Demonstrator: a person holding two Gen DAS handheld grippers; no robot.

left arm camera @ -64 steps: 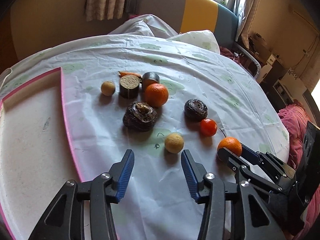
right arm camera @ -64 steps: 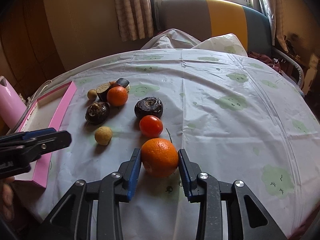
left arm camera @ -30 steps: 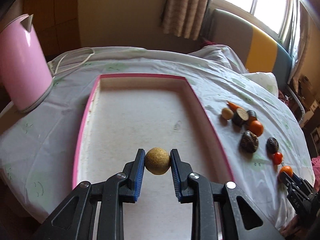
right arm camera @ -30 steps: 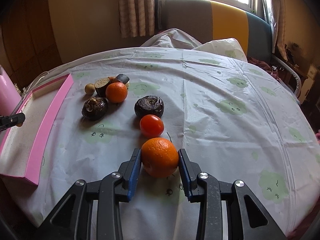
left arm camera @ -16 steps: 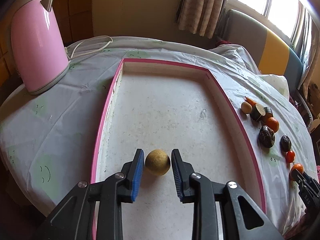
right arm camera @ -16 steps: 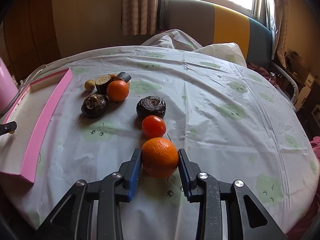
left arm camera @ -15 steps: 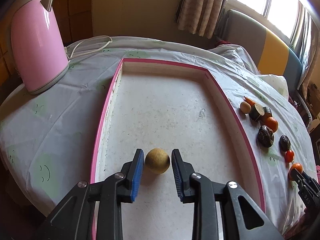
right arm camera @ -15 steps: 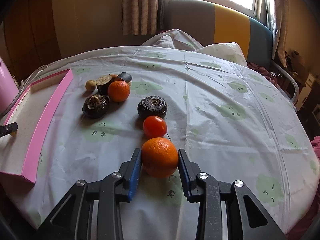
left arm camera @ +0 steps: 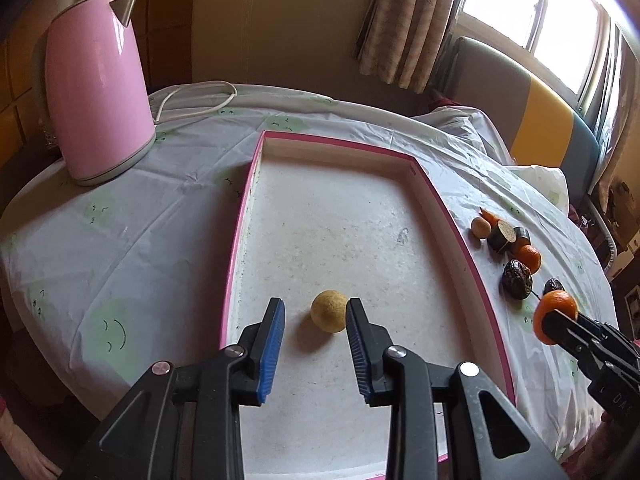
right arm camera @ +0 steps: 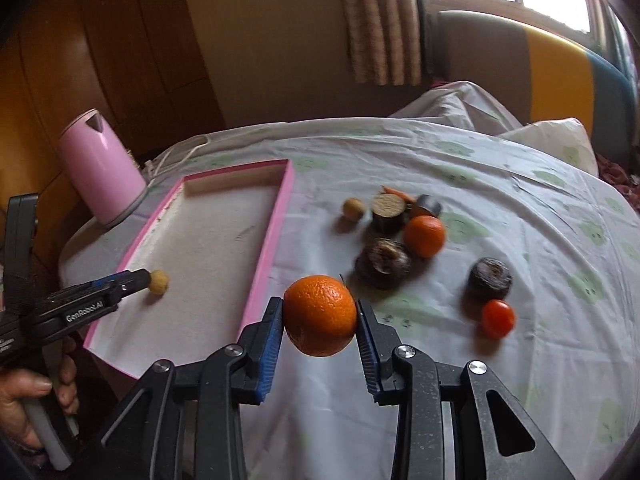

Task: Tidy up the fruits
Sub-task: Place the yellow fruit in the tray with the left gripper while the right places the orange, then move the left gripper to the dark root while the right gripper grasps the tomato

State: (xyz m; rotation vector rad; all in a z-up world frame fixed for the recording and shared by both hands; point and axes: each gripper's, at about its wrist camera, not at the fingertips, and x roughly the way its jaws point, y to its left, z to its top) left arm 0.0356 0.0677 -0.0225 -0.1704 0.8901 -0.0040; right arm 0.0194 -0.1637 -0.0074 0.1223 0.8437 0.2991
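A tan round fruit (left arm camera: 329,316) rests on the floor of the pink-rimmed white tray (left arm camera: 360,220). It sits between the jaws of my left gripper (left arm camera: 315,306), which are opening; the left pad stands clear of it. The right wrist view shows that gripper (right arm camera: 140,278) beside the same fruit (right arm camera: 158,281) inside the tray (right arm camera: 216,232). My right gripper (right arm camera: 320,308) is shut on an orange (right arm camera: 320,314), held in the air near the tray's right rim. The orange (left arm camera: 554,312) also shows at the right of the left wrist view.
On the cloth right of the tray lie a second orange (right arm camera: 424,236), a tomato (right arm camera: 497,319), two dark round fruits (right arm camera: 383,263) (right arm camera: 490,278), a small tan ball (right arm camera: 354,209) and a cut dark cylinder (right arm camera: 387,207). A pink kettle (left arm camera: 96,88) stands left of the tray.
My left jaws have parted and the tan fruit now lies on the tray floor. My right gripper has lifted the orange off the cloth and swung it left toward the tray.
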